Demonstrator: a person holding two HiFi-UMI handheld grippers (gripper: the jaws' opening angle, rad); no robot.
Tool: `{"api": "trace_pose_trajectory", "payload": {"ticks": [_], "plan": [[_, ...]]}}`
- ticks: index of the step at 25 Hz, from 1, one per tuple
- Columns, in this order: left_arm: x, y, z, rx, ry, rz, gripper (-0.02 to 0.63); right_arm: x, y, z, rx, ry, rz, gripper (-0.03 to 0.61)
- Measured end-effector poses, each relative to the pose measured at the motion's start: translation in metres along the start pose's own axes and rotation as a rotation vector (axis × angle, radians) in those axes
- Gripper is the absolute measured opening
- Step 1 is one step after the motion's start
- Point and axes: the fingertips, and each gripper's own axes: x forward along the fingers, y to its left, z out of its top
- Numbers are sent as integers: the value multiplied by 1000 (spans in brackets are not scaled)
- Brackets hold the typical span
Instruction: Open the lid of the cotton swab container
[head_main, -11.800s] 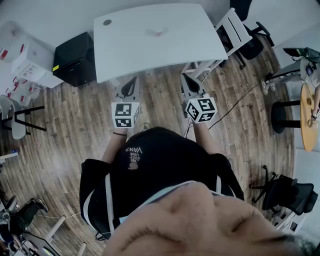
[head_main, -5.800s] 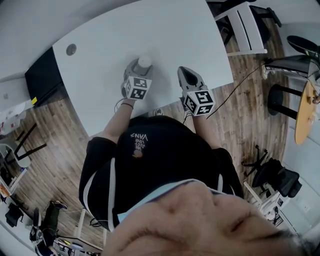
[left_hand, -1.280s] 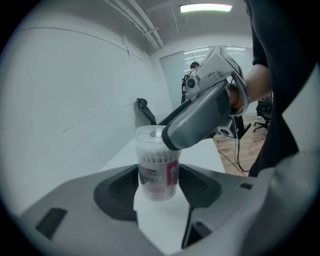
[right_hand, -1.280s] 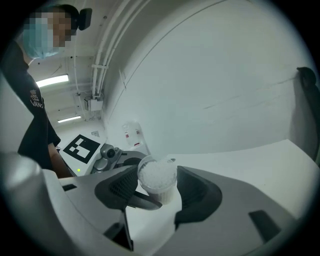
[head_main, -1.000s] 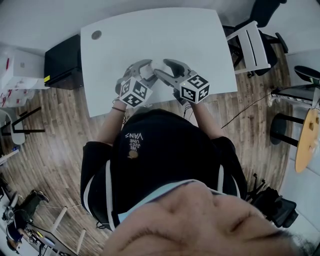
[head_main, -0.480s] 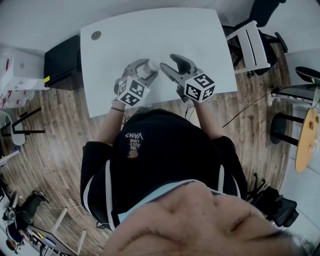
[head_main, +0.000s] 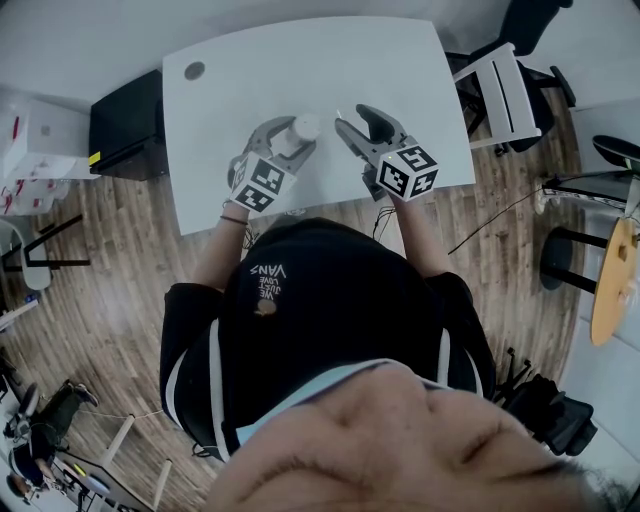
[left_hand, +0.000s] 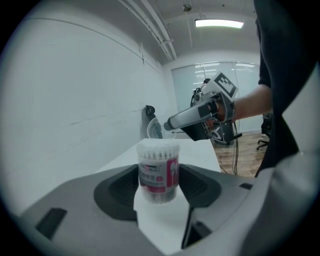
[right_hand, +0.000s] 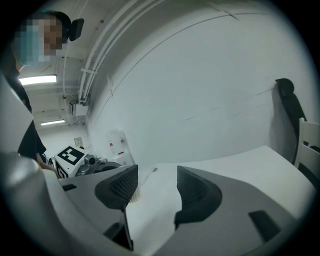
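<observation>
White bench (head_main: 400, 60), left hand-held gripper (left_hand: 160, 192) clamped on upright cotton swab container (left_hand: 159, 170), clear lid (left_hand: 159, 146) seemingly on, right hand-held gripper (right_hand: 157, 185) to its right, jaws apart, empty

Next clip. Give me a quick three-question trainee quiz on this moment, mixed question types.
1. True or false: the left gripper is closed on the clear cylindrical cotton swab container with the pink label.
2. Where is the right gripper? A) touching the container's top; B) apart from the container, over the white table; C) down by the floor.
3. What shows through the clear wall at the container's top?
Key: 1 true; 2 B; 3 white swab tips.
</observation>
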Motion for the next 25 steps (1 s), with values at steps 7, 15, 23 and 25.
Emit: {"api": "trace_pose_trajectory", "payload": {"ticks": [7, 15, 23, 25], "plan": [[-3, 1, 2, -14, -17, 1, 256, 1, -4, -3, 2, 6, -18, 253], [2, 7, 3, -53, -27, 20, 256, 1, 2, 3, -17, -25, -4, 253], [-3, 20, 19, -104, -86, 49, 256, 1, 8, 13, -45, -63, -4, 253], [-6, 25, 22, -122, -101, 60, 256, 2, 8, 12, -43, -60, -4, 253]]}}
